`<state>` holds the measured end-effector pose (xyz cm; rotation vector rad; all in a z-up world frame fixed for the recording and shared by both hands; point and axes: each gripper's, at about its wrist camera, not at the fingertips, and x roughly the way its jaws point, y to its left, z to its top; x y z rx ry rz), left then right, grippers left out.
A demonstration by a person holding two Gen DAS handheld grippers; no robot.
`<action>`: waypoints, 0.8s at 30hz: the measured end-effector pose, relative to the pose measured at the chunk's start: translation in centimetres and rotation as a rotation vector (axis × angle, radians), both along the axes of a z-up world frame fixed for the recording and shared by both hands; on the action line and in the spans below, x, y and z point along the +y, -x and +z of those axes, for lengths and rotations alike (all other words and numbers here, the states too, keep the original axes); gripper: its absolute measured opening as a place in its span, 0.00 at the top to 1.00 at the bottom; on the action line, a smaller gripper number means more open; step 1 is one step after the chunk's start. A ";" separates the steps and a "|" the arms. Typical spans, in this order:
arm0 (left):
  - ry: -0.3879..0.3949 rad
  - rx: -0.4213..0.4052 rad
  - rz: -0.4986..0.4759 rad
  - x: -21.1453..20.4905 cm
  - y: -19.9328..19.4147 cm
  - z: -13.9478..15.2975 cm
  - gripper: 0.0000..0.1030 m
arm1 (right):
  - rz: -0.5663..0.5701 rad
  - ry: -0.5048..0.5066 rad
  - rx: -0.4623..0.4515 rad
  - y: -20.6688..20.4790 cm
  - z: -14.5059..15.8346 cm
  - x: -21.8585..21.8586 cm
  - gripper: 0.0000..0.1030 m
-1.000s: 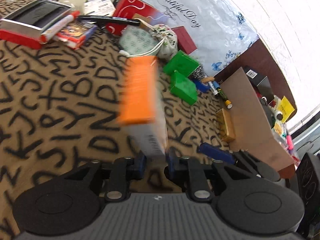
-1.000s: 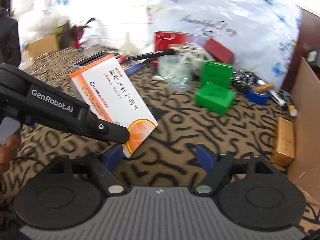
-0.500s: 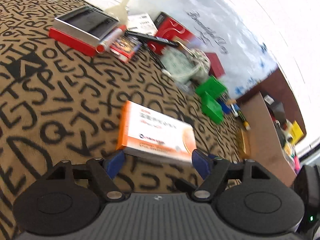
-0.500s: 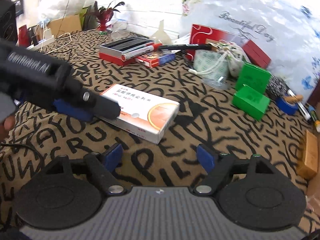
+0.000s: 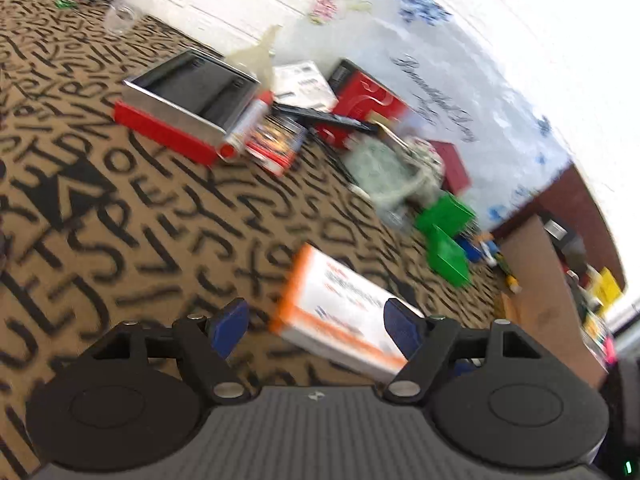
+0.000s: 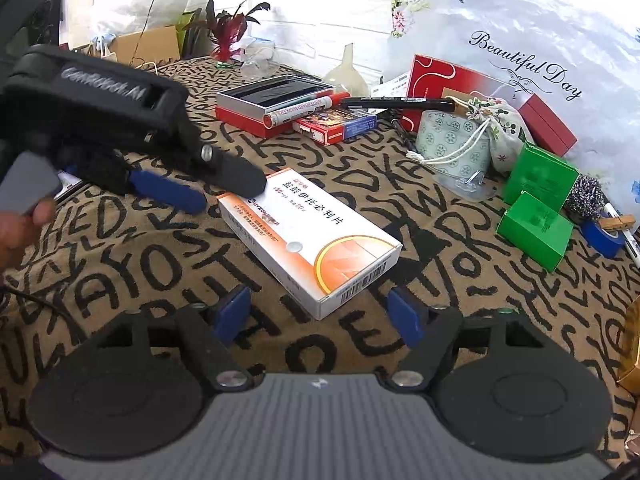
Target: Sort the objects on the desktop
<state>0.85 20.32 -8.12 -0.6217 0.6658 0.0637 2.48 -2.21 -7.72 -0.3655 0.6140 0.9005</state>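
Observation:
A white and orange medicine box (image 6: pixel 310 236) lies flat on the letter-patterned cloth (image 6: pixel 460 280). It also shows, blurred, in the left wrist view (image 5: pixel 344 308). My left gripper (image 5: pixel 316 322) is open and empty, just behind the box's end; in the right wrist view it (image 6: pixel 208 188) hovers at the box's far left corner, apart from it. My right gripper (image 6: pixel 320 314) is open and empty, close to the box's near end.
At the back lie a red and silver tin (image 6: pixel 272 106) with a marker (image 6: pixel 304 110), a card pack (image 6: pixel 340 124), a red box (image 6: pixel 444 84), drawstring bags (image 6: pixel 460 140), two green boxes (image 6: pixel 536 196), blue tape (image 6: pixel 604 236). A cardboard box (image 5: pixel 548 292) stands at right.
The left gripper opened and let go of the medicine box, which went from upright in the jaws to flat on the cloth. The left gripper then drew back to the left.

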 end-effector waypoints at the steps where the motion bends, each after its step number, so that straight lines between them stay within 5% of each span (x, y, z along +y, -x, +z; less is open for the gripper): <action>1: -0.005 -0.001 -0.018 0.1 -0.7 0.0 0.26 | -0.001 -0.001 0.001 0.0 0.0 0.1 0.32; 5: -0.053 0.039 -0.133 -1.1 -3.4 -0.5 0.34 | -0.016 -0.007 -0.001 -0.1 0.0 0.3 0.35; 8: -0.185 0.033 -0.153 -3.0 -3.6 -0.7 0.42 | -0.043 -0.012 0.002 -0.4 -0.1 0.4 0.38; 11: -0.162 0.034 -0.157 -3.3 -3.4 -0.3 0.47 | -0.081 0.002 0.000 -0.5 0.3 -0.1 0.45; 16: -0.184 -0.076 -0.210 -6.4 -3.4 2.8 0.48 | -0.159 -0.040 -0.102 0.7 2.8 -3.1 0.46; 24: -0.189 -0.298 -0.419 -15.9 -6.7 10.1 0.49 | -0.444 -0.191 -0.298 1.8 9.0 -12.6 0.46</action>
